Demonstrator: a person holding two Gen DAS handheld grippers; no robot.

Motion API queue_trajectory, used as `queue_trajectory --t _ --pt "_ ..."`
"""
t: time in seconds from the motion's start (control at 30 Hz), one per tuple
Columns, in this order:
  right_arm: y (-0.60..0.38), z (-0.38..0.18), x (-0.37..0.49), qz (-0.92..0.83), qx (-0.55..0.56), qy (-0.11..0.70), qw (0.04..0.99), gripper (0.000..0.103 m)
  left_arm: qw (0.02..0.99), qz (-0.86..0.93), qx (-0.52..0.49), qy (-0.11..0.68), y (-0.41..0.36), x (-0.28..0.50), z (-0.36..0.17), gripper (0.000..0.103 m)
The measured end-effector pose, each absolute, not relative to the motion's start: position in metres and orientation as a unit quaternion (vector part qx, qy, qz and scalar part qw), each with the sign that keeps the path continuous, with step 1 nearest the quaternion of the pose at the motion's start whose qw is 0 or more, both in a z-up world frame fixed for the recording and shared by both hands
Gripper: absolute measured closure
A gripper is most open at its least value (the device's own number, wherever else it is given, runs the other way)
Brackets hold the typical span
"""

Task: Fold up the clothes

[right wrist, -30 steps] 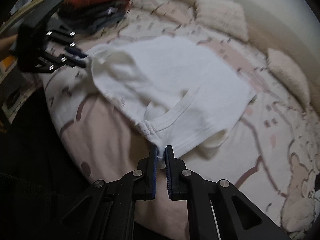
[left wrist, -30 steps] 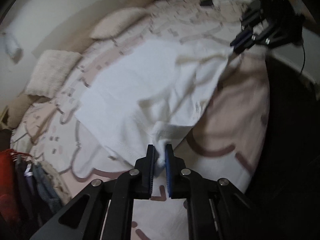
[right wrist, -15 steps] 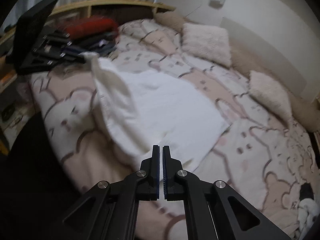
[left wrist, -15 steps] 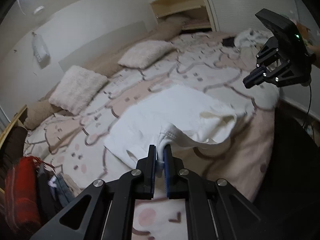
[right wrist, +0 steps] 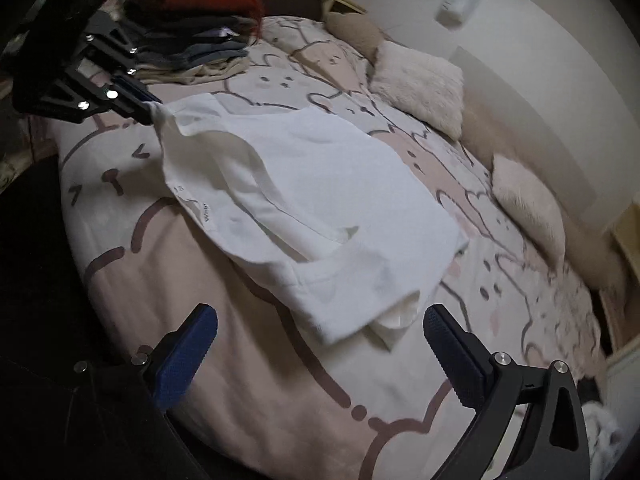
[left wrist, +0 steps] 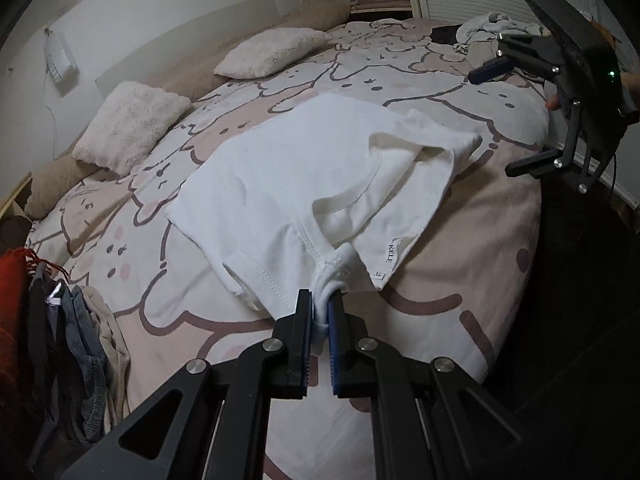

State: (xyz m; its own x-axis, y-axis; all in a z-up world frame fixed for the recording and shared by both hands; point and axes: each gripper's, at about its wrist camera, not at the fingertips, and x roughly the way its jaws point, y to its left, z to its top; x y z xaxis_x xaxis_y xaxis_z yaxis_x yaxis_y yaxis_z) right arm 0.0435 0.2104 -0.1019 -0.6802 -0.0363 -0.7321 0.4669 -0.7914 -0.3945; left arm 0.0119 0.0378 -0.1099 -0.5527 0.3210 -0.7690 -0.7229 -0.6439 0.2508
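A white T-shirt (left wrist: 304, 168) lies spread on the bed, partly folded over itself, with its label showing near the front edge. My left gripper (left wrist: 320, 312) is shut on a bunched seam of the shirt at its near corner. In the right wrist view, the same shirt (right wrist: 320, 208) lies in front of my right gripper (right wrist: 320, 314), which stands wide open just above the shirt's near hem with nothing between its blue pads (right wrist: 188, 352). The left gripper (right wrist: 148, 114) holds the far corner there. The right gripper (left wrist: 492, 123) hangs open at the upper right of the left wrist view.
The bedspread (left wrist: 460, 240) is pink with bear outlines. Two fluffy pillows (left wrist: 132, 124) (left wrist: 276, 50) lie along the wall. A stack of folded clothes with a red item (right wrist: 192, 4) sits at one side. Crumpled clothes (left wrist: 488, 26) lie at the far end. The bed's edge drops into dark floor.
My right gripper has let go of the shirt corner and opened wide. The shirt has settled flatter on the bed. The left gripper keeps its hold.
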Motion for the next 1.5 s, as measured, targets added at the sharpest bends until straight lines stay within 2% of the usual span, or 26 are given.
queue_trajectory --t 0.03,0.07,0.1,0.13,0.17,0.23,0.3,0.33,0.37,0.53,0.67,0.9,1.1,1.33,1.5 --pt "0.208 -0.101 0.044 -0.871 0.364 0.297 0.142 0.001 0.314 0.834 -0.354 0.283 0.038 0.012 -0.111 0.095" --pt "0.205 -0.105 0.041 -0.864 0.365 0.316 0.139 0.007 0.316 0.835 -0.352 0.282 0.037 0.012 -0.111 0.095" --pt "0.201 -0.11 0.037 -0.857 0.367 0.336 0.136 0.015 0.317 0.835 -0.351 0.282 0.036 0.012 -0.111 0.095" --pt "0.198 -0.114 0.033 -0.849 0.368 0.355 0.132 0.035 0.317 0.835 -0.35 0.283 0.036 0.012 -0.112 0.095" --pt "0.196 -0.121 0.03 -0.838 0.377 0.37 0.136 0.041 0.318 0.835 -0.349 0.284 0.036 0.012 -0.113 0.095" --pt "0.192 -0.136 0.024 -0.818 0.39 0.397 0.144 0.042 0.317 0.835 -0.347 0.286 0.035 0.012 -0.114 0.095" --pt "0.189 -0.147 0.02 -0.804 0.394 0.418 0.15 0.061 0.313 0.836 -0.346 0.289 0.034 0.013 -0.116 0.095" --pt "0.189 -0.149 0.018 -0.802 0.395 0.422 0.153 0.082 0.308 0.839 -0.345 0.288 0.033 0.012 -0.116 0.095" --pt "0.189 -0.151 0.016 -0.8 0.395 0.425 0.156 0.096 0.303 0.842 -0.343 0.286 0.032 0.011 -0.115 0.095" --pt "0.198 -0.103 0.01 -0.831 0.326 0.434 0.126 0.097 0.286 0.867 -0.315 0.258 0.026 0.0 -0.085 0.095" --pt "0.213 -0.039 -0.011 -0.855 0.281 0.429 0.079 0.097 0.256 0.905 -0.246 0.235 0.027 -0.022 -0.024 0.096" --pt "0.233 0.108 -0.039 -0.903 0.189 0.387 0.005 0.097 0.179 0.962 -0.076 0.19 0.037 -0.041 0.11 0.096" --pt "0.242 0.239 -0.019 -0.944 0.103 0.314 0.015 0.097 0.136 0.976 0.029 0.169 0.032 -0.024 0.206 0.096" --pt "0.245 0.314 0.007 -0.953 0.035 0.3 -0.013 0.097 0.108 0.979 0.061 0.159 0.016 -0.015 0.263 0.096" --pt "0.243 0.322 0.003 -0.949 0.048 0.31 -0.011 0.097 0.089 0.981 0.067 0.16 0.012 -0.014 0.273 0.096"
